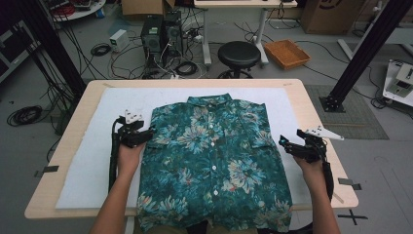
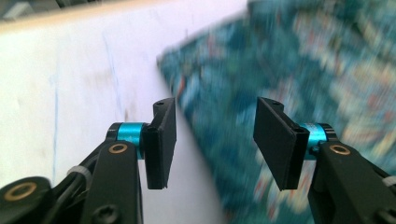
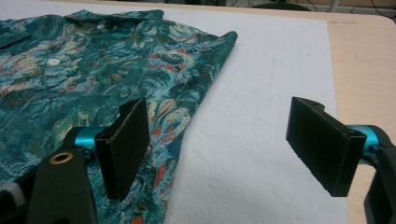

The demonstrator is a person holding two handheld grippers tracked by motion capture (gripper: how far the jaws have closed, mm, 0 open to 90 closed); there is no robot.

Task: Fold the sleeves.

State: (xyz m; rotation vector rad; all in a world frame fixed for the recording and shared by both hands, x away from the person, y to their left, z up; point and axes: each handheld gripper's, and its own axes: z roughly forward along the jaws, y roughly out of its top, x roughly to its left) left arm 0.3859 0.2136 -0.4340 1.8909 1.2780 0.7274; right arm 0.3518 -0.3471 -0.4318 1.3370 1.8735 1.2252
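Floral shirt lying face up and buttoned on a white foam pad atop the desk, sleeves folded under, collar toward the far edge, hem drooping over the near edge. Left gripper at the shirt's left side, fingers parted to about mid-width and holding nothing, cloth edge running between them without touching the pads. Right gripper just off the right side, fingers spread wide and empty, one over the cloth border, the other over bare pad. Thin, soft, light fabric by the look of it, likely to sag and slide rather than hold a shape; best taken at the folded side edges, where doubled layers give the pads something to pinch. From the high view, the whole garment plus a stool, a basket and cables on the floor beyond. From the right gripper view, the crisp fold line along the shirt's edge and the pad's dimpled texture. Left gripper view blurred, pattern smeared.
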